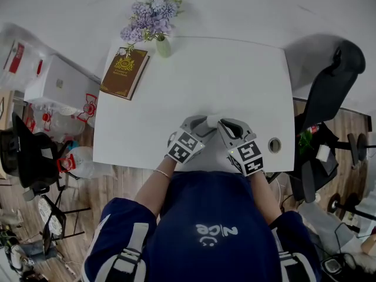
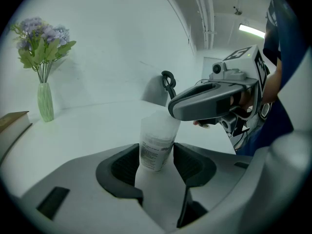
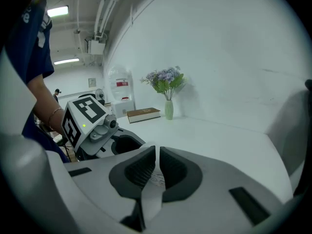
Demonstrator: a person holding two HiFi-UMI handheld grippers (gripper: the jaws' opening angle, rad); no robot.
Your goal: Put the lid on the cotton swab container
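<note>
A translucent cotton swab container [image 2: 157,145] with a printed label stands upright near the white table's [image 1: 223,75] front edge. My left gripper [image 2: 156,162] is shut on it, one pad against each side. In the head view the container [image 1: 212,121] sits between the left gripper [image 1: 202,122] and the right gripper [image 1: 222,124]. The right gripper [image 2: 178,108] reaches over the container's top and hides its rim. In the right gripper view the right gripper [image 3: 157,167] is shut on a thin whitish lid [image 3: 155,179] seen edge-on. The left gripper [image 3: 124,143] is close by on the left.
A green vase of purple flowers [image 1: 163,44] and a brown book [image 1: 124,73] stand at the table's far left corner. A round cable hole [image 1: 274,145] lies right of the grippers. A black chair [image 1: 332,81] stands off the table's right side.
</note>
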